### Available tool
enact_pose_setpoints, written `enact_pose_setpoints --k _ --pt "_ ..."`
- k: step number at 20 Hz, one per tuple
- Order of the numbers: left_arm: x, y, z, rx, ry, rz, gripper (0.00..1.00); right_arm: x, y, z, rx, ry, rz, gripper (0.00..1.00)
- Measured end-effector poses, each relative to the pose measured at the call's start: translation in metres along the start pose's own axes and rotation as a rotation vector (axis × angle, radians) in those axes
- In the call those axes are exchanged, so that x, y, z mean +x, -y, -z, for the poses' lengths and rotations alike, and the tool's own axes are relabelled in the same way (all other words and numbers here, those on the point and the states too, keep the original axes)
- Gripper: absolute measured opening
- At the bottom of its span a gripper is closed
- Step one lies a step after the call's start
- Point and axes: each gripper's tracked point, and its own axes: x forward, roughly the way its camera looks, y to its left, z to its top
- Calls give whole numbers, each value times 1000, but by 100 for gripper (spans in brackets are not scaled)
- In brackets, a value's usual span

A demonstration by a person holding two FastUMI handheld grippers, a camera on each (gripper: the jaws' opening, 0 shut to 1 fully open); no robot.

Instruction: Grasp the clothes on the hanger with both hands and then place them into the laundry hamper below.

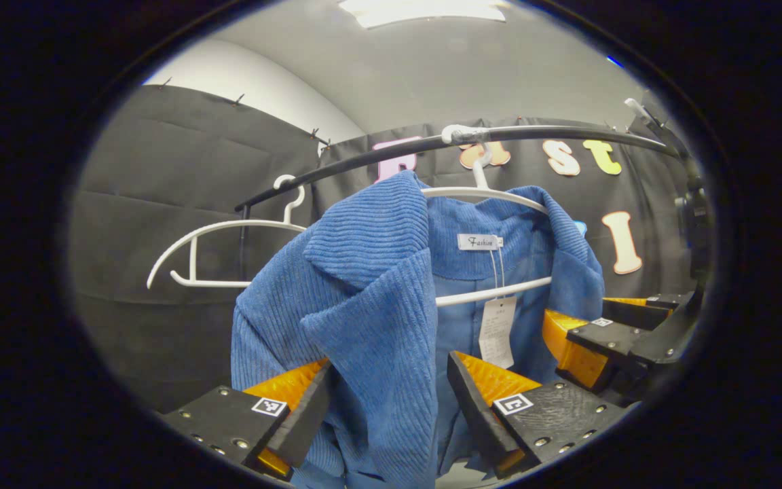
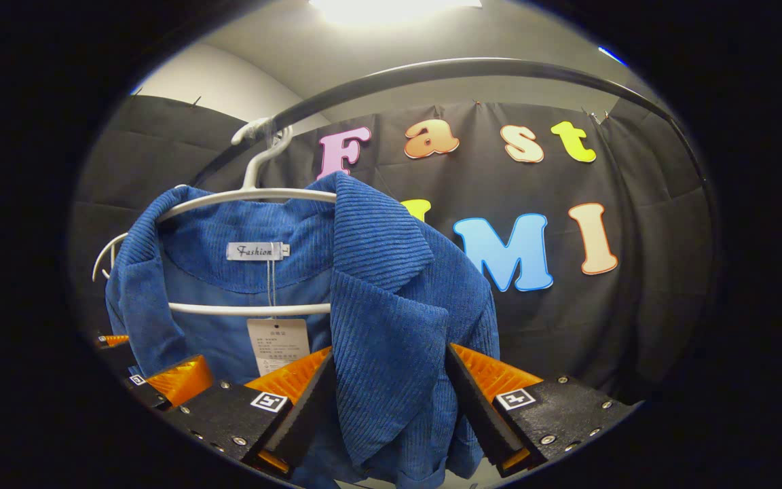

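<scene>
I was at the grasping step: the blue corduroy jacket [image 1: 391,299] hung on its white hanger [image 1: 493,193] from the rail [image 1: 364,159], a lapel between each pair of my open jaws — left gripper [image 1: 391,401], right gripper [image 2: 391,401]. Next, I judged, both had to close, then lift the collar off. My left gripper view caught a spare hanger [image 1: 214,251]; the hamper lay somewhere below.

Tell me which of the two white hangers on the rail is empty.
The far hanger, left of the blue jacket in the left gripper view, is bare. The other hanger carries the jacket.
</scene>
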Motion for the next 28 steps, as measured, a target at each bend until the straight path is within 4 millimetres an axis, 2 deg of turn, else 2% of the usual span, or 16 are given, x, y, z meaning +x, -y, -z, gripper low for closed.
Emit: enact_pose_setpoints --k 3,5,7,9,10,11,12,18,24,26,28 --pt "0 -9 2 16 -6 -24 92 5 0 9 -13 -38 33 94" --pt "-4 -14 2 0 -6 -30 68 4 -3 18 -15 -70 38 84" --pt "-5 -19 0 -19 5 -44 44 11 -2 19 -22 -75 31 55" --pt "-3 -21 -3 -31 17 -37 19 15 6 16 -45 -56 47 10" --pt "-9 -24 -8 -38 28 -44 12 9 7 14 -52 -52 49 5" --pt "-17 -29 -13 -45 53 -41 4 4 10 10 -60 -42 65 4" --pt "-24 -29 -22 -46 75 -19 1 2 12 1 -68 -15 80 1" --pt "-53 -47 -48 -23 94 5 0 -31 38 -77 -32 187 114 1" --pt "-77 -85 -114 4 191 -4 1 -44 72 -135 -91 311 186 1" --pt "-82 -96 -138 12 226 6 0 -44 79 -157 -110 374 192 1" --pt "-82 -112 -153 2 242 -1 0 -43 84 -173 -163 423 200 1"
